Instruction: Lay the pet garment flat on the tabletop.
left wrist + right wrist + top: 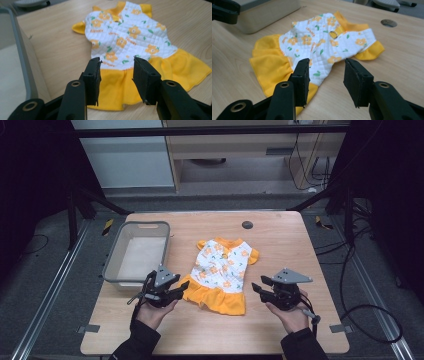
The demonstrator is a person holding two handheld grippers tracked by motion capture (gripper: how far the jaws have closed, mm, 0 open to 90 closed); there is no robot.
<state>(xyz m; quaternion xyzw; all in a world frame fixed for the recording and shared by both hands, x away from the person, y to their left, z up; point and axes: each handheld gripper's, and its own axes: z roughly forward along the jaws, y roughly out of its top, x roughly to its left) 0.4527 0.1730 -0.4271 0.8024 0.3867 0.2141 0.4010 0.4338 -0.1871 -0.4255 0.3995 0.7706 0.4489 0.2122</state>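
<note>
A small dress (pixel 222 272), white with orange flowers and a yellow skirt, lies flat in the middle of the wooden surface (pixel 280 240), just beside a grey bin (pixel 137 251) on its left. The left claw (pixel 181 286) is held near the skirt's left edge, with its jaws apart and nothing between them. The right claw (pixel 257 287) is near the skirt's right side, also open and empty, not touching the dress.
</note>
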